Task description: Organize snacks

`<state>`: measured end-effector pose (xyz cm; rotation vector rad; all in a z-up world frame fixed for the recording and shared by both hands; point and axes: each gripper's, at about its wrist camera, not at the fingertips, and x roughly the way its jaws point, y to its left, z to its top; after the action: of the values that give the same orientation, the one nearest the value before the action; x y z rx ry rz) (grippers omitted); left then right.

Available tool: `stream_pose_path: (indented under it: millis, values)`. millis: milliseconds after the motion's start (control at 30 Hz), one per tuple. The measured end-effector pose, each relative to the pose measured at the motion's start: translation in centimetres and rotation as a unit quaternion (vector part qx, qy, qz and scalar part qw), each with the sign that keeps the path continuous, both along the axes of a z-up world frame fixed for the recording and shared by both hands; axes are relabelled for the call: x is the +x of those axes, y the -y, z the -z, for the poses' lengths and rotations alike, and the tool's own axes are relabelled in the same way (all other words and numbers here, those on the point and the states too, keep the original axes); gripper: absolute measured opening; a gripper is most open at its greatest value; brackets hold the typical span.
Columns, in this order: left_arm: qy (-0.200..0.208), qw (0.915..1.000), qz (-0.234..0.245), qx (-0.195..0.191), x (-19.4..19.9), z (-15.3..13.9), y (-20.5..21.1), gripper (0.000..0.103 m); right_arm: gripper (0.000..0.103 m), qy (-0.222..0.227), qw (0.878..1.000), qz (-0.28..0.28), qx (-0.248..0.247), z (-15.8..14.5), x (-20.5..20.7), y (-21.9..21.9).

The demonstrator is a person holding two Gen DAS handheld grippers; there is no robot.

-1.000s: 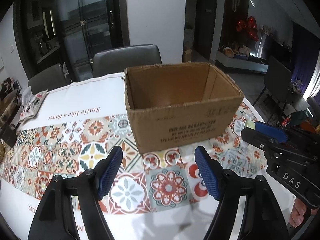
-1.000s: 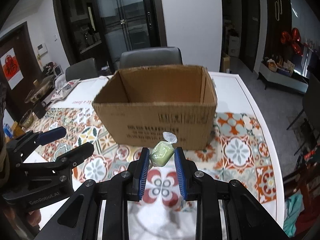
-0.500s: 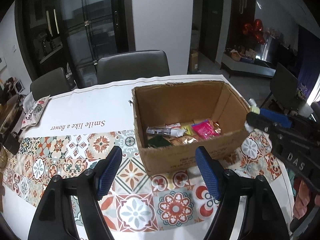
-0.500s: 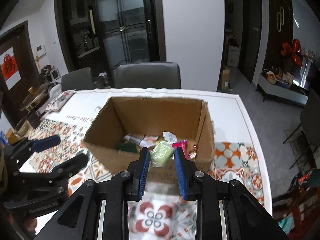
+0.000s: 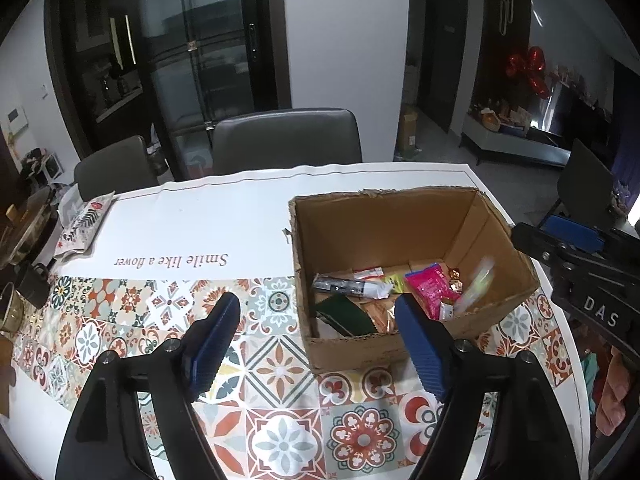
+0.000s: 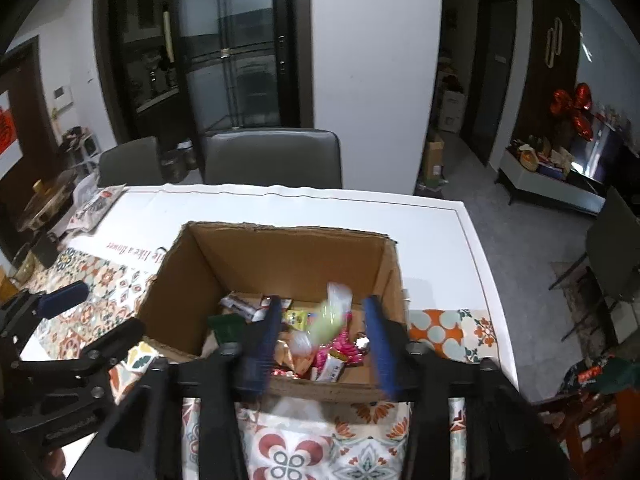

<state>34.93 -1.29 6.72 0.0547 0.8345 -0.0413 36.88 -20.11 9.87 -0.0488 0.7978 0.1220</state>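
Note:
An open cardboard box (image 5: 420,220) (image 6: 280,256) stands on the patterned tablecloth and holds several snack packets, among them a pink packet (image 5: 430,286) and a dark green one (image 5: 344,312). My right gripper (image 6: 324,340) is open above the box's near edge. A pale green wrapped snack (image 6: 330,316) is blurred between its jaws, falling into the box; it also shows as a blur in the left wrist view (image 5: 476,284). My left gripper (image 5: 316,344) is open and empty, above the table at the box's front left corner.
Two grey chairs (image 5: 286,140) stand behind the table. A floral pouch (image 5: 82,224) and dark cups (image 5: 32,284) lie at the table's left end. The table's right edge (image 6: 476,248) runs close to the box.
Both grippers rose and moved over the box. My right gripper opened and let go of the green snack, which now drops into the box.

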Motion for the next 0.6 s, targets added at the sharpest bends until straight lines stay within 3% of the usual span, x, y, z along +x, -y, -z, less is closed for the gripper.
stream_pose_path:
  millis: [100,233,600]
  values:
    - [0.010,0.9999,0.002,0.008,-0.8,0.0,0.2,0.082,0.050,0.003,1.000,0.002,-0.006,0.1,-0.7,0.2]
    - [0.027,0.9995,0.003,0.013,-2.2,-0.3,0.4,0.086,0.059,0.009,1.000,-0.001,-0.010,0.1,-2.2,0.2]
    - [0.094,0.9949,-0.008,0.037,-7.7,-2.4,0.8,0.100,0.070,0.032,0.999,0.004,-0.004,-0.1,-7.6,1.0]
